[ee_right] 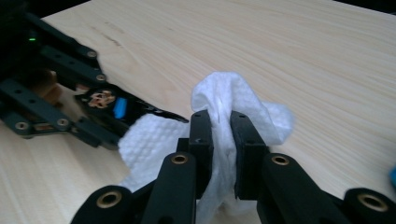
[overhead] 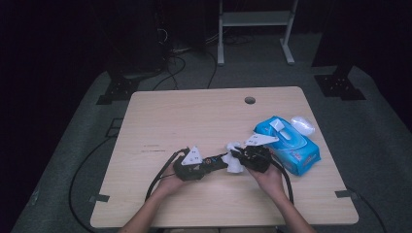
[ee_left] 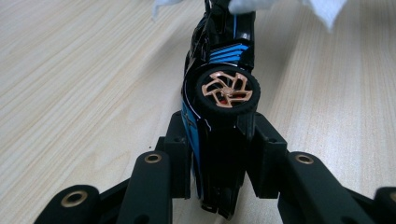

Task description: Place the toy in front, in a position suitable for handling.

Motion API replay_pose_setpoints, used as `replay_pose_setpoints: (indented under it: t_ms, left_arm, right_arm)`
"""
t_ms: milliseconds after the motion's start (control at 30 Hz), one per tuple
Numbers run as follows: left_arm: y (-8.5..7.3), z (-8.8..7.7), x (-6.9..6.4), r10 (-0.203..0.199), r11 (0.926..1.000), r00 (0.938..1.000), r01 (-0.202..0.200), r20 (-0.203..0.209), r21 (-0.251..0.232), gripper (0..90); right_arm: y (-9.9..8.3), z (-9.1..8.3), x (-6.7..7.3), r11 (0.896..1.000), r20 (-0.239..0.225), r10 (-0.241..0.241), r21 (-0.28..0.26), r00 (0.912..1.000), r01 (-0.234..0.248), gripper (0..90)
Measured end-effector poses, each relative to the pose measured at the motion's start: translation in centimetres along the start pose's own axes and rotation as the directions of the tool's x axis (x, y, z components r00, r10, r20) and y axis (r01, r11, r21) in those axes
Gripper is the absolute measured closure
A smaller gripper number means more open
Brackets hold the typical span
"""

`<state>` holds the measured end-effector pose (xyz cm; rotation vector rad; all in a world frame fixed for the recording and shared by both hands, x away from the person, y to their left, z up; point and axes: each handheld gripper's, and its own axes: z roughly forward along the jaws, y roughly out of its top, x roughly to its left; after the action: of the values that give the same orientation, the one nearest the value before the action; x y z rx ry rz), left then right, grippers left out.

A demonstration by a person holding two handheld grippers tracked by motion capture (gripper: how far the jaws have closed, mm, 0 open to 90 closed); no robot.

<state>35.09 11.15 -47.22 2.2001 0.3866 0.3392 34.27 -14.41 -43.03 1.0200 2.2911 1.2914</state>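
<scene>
Toy car (ee_left: pixel 219 107) clamped level in left hand-held gripper (ee_left: pixel 218 156), wipe (ee_right: pixel 224 116) pinched in right hand-held gripper (ee_right: pixel 220 135)

Both forearms reach in from the near table edge. The left gripper (overhead: pixel 219 160) points rightward, jaws clamped tight. The right gripper (overhead: pixel 236 154) faces it, jaws pinched together.
</scene>
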Motion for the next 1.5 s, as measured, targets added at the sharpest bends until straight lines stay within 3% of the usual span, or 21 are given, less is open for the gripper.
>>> replay_pose_setpoints:
  t_ms: [33,100,133,200,333,467,567,633,667,833,933,967,1000,1133,1167,1233,1300,1400,1433,1467,1500]
  left_arm:
    - [0.3,-0.1,0.0,-0.015,0.9998,0.9999,0.015,-0.002,-0.009,62.2]
    - [0.5,-0.2,0.1,-0.025,0.9996,0.9997,0.025,-0.003,-0.013,59.6]
    - [0.7,-0.3,0.1,-0.024,0.9995,0.9997,0.024,0.000,-0.019,59.3]
    - [0.8,-0.5,0.1,-0.006,0.9999,0.9999,0.006,0.014,-0.012,62.8]
    - [0.6,-1.2,0.4,0.005,0.9999,0.9999,-0.006,0.010,0.012,63.0]
    - [0.0,-2.2,0.7,0.004,0.9997,1.0000,-0.004,0.004,0.026,63.0]
    - [-0.3,-3.3,1.2,-0.021,0.9980,0.9997,0.022,-0.013,0.059,62.2]
    - [0.5,-3.6,1.4,-0.037,0.9959,0.9990,0.039,-0.026,0.082,48.5]
    - [0.5,-3.6,1.4,-0.037,0.9959,0.9990,0.039,-0.026,0.082,46.8]
    - [3.6,-2.8,1.4,0.014,0.9912,0.9997,-0.011,-0.020,0.132,42.4]
    - [4.9,-1.4,1.4,0.013,0.9831,0.9999,-0.013,0.001,0.183,40.6]
    - [5.3,-0.4,1.3,0.018,0.9753,0.9997,-0.022,0.019,0.220,40.6]
    - [5.3,-0.4,1.3,0.018,0.9753,0.9997,-0.022,0.019,0.220,40.7]
    - [5.7,1.2,0.9,0.042,0.9539,0.9988,-0.047,0.024,0.296,45.2]
    - [5.7,1.6,0.6,0.067,0.9470,0.9977,-0.062,-0.006,0.315,48.8]
    - [5.8,1.5,0.6,0.077,0.9476,0.9970,-0.071,-0.006,0.311,56.8]
    - [5.9,1.2,0.7,0.071,0.9535,0.9973,-0.073,0.017,0.293,57.8]
    - [5.7,1.1,0.5,0.088,0.9552,0.9959,-0.090,0.022,0.282,57.8]
    - [5.5,0.8,0.5,0.079,0.9632,0.9966,-0.082,0.024,0.256,57.9]
    - [5.5,0.8,0.5,0.079,0.9632,0.9966,-0.082,0.024,0.256,57.9]
    - [5.3,0.4,0.6,0.061,0.9761,0.9980,-0.064,0.016,0.208,57.9]
  right_arm:
    - [0.1,0.4,0.8,0.999,-0.001,-0.033,-0.006,0.9995,0.033,79.7]
    - [0.2,0.5,1.0,0.999,-0.017,-0.039,-0.005,0.9991,0.039,79.7]
    - [0.2,0.6,1.1,1.000,-0.038,-0.031,-0.003,0.9988,0.031,79.7]
    - [0.3,0.5,1.1,0.999,-0.034,-0.037,0.000,0.9987,0.037,79.6]
    - [0.1,-0.6,-0.5,1.000,-0.016,0.021,-0.023,0.9997,-0.021,79.6]
    - [0.0,-0.8,-0.6,0.999,-0.018,0.028,-0.025,0.9994,-0.029,79.6]
    - [0.0,-0.4,-0.2,0.999,-0.044,0.033,-0.023,0.9985,-0.034,79.6]
    - [0.1,-0.1,0.2,1.000,-0.041,0.015,-0.016,0.9990,-0.015,79.6]
    - [0.1,-0.1,0.2,1.000,-0.041,0.015,-0.016,0.9990,-0.015,79.6]
    - [-0.1,-0.6,-0.8,0.998,-0.029,0.056,-0.029,0.9980,-0.057,79.6]
    - [-0.2,-0.8,-1.0,0.997,-0.029,0.064,-0.034,0.9975,-0.065,79.6]
    - [-0.2,-0.7,-1.1,0.997,-0.035,0.069,-0.035,0.9970,-0.070,79.5]
    - [-0.2,-0.7,-1.1,0.997,-0.035,0.069,-0.035,0.9970,-0.070,79.5]
    - [-0.4,-0.2,-0.9,0.998,-0.047,0.067,-0.019,0.9967,-0.068,79.4]
    - [-0.4,-0.1,-0.9,0.998,-0.048,0.063,-0.017,0.9968,-0.064,79.4]
    - [-0.4,-0.1,-1.1,0.997,-0.055,0.077,-0.019,0.9956,-0.078,79.4]
    - [-0.4,-0.2,-1.2,0.996,-0.063,0.087,-0.025,0.9942,-0.089,79.4]
    - [-0.4,-0.3,-1.3,0.995,-0.068,0.091,-0.029,0.9935,-0.093,79.4]
    - [-0.3,-0.4,-1.3,0.995,-0.071,0.093,-0.036,0.9932,-0.095,79.3]
    - [-0.3,-0.4,-1.3,0.995,-0.071,0.093,-0.036,0.9932,-0.095,79.3]
    - [-0.2,-0.6,-1.4,0.994,-0.072,0.098,-0.039,0.9926,-0.101,79.4]
